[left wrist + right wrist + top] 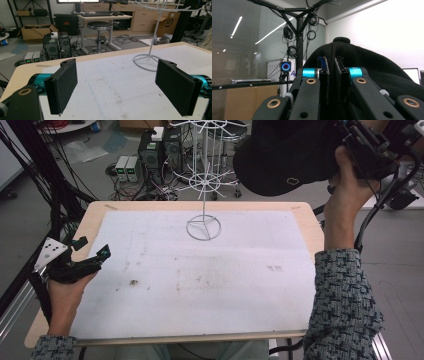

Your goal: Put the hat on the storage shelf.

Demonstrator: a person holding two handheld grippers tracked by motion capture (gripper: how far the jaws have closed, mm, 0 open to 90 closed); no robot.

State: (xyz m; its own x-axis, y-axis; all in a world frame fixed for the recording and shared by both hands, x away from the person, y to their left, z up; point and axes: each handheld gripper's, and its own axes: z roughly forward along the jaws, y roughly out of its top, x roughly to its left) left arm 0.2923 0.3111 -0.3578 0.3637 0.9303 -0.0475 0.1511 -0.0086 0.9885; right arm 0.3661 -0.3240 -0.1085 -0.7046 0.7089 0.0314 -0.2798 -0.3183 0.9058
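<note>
A black cap (280, 157) hangs in the air at about one o'clock, past the far right corner of the table, above and to the right of the white wire rack (204, 182). It is soft dark fabric with a small pale outlined emblem and a button on its crown. The right gripper view shows a fold of its fabric pinched between two jaws.

The rack stands upright at twelve o'clock on a ring base, its thin spokes bare.

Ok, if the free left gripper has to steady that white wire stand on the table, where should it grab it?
Probably the thin upright pole of the white wire stand, just above the ring base, coming in level from the person's left. The pole is narrow and vertical, so the open left gripper could close around it, whereas the base ring lies flat on the table and the upper arms splay outward.
</note>
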